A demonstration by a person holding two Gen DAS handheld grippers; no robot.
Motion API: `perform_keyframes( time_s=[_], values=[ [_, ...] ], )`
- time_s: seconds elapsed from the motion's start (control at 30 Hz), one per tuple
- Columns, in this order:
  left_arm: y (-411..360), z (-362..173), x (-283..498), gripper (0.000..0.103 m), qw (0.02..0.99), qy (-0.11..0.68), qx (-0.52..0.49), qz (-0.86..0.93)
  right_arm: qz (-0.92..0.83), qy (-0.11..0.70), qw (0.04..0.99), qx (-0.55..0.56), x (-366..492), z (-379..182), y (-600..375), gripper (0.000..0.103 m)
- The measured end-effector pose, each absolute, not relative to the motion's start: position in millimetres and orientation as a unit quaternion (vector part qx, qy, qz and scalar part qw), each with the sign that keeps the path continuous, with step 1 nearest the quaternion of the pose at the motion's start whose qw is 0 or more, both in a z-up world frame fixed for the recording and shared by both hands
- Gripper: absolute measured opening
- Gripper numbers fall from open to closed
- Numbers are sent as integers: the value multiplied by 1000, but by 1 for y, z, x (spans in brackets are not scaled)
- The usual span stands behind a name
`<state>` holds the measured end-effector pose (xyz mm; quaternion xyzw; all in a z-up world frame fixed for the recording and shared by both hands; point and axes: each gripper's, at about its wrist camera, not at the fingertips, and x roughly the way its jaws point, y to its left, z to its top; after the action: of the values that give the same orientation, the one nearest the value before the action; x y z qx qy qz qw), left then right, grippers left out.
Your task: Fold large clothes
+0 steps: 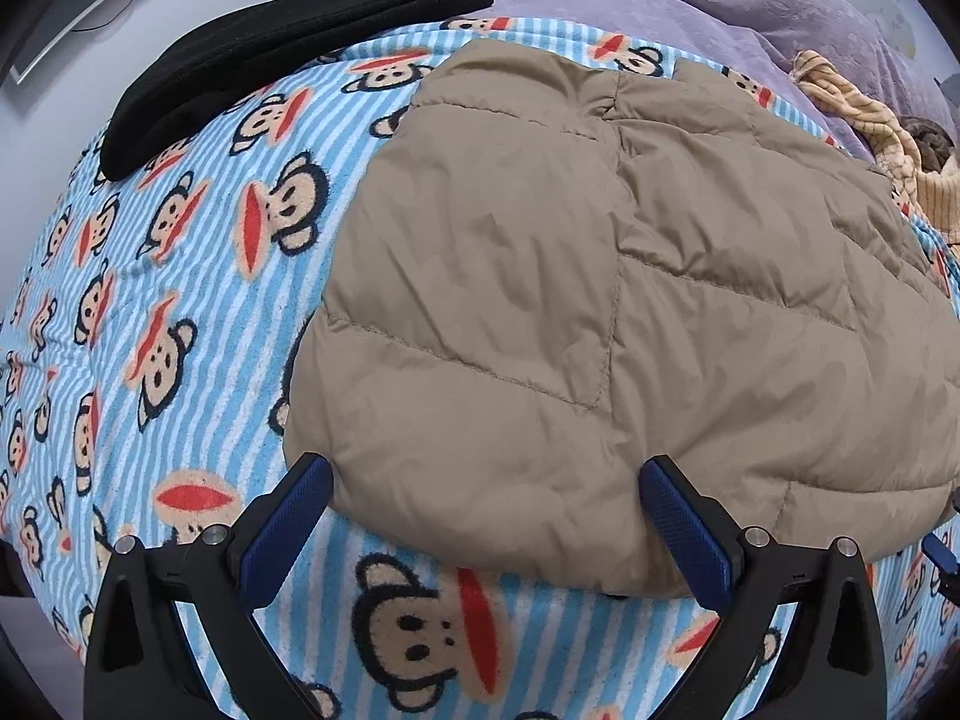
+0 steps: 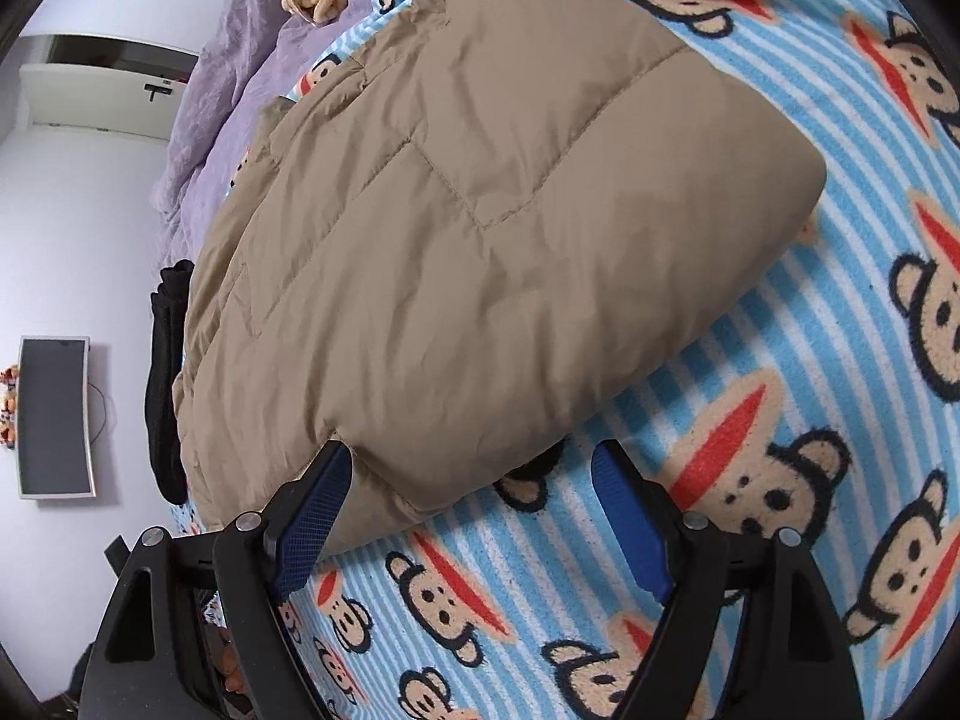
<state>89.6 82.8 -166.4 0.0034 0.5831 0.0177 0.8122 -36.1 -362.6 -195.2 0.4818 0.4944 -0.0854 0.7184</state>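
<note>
Across the frame's middle in both views, a folded tan jacket (image 1: pixel 600 300) (image 2: pixel 480 240) lies on a monkey-print blanket (image 1: pixel 180 300) (image 2: pixel 780 480). At bottom centre, the left gripper (image 1: pixel 486 516) stands with jaws apart, the jacket's near edge between them. The right gripper (image 2: pixel 474 510), jaws likewise apart, straddles a jacket corner. A black garment (image 1: pixel 270 48) lies upper left.

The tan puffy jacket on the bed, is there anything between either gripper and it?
Nothing visible. Both the left gripper and right gripper are open right at the near edge of the tan jacket, with only the monkey-print blanket below. The black garment lies off to the side.
</note>
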Motion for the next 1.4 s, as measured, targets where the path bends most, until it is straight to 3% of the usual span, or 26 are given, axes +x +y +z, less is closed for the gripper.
perform_keyframes(
  time_s=[0.1, 0.17, 0.57, 1.03, 1.07, 1.13, 1.17, 1.2, 1.23, 1.27, 1.33, 1.4],
  values=[
    [89, -165, 86, 103, 810, 586, -20, 6, -81, 491, 712, 496, -34, -201, -362, 86],
    [98, -164, 81, 103, 807, 587, -63, -16, -78, 487, 709, 505, -32, -204, -363, 103],
    [129, -207, 62, 103, 745, 606, -263, -94, -52, 465, 685, 559, -24, -220, -374, 103],
    [118, -213, 136, 103, 776, 562, -282, -36, -24, 431, 669, 605, 24, -240, -379, 103],
    [117, -213, 138, 102, 779, 559, -282, -28, -25, 428, 667, 609, 24, -241, -380, 103],
    [115, -211, 142, 82, 786, 552, -276, -18, -29, 426, 662, 616, 23, -241, -381, 103],
    [115, -210, 143, 75, 789, 549, -275, -21, -31, 425, 659, 619, 23, -242, -381, 101],
    [115, -208, 144, 60, 790, 547, -275, -25, -35, 426, 657, 621, 21, -242, -382, 99],
    [114, -206, 145, 47, 792, 545, -274, -32, -41, 429, 656, 620, 21, -242, -383, 87],
    [113, -201, 145, 43, 796, 544, -263, -34, -43, 431, 655, 619, 20, -243, -384, 67],
    [108, -191, 144, 31, 810, 536, -233, -37, -34, 420, 657, 625, 17, -241, -383, 47],
    [101, -179, 141, 26, 825, 527, -199, -43, -35, 418, 672, 611, 15, -232, -381, 36]
  ],
)
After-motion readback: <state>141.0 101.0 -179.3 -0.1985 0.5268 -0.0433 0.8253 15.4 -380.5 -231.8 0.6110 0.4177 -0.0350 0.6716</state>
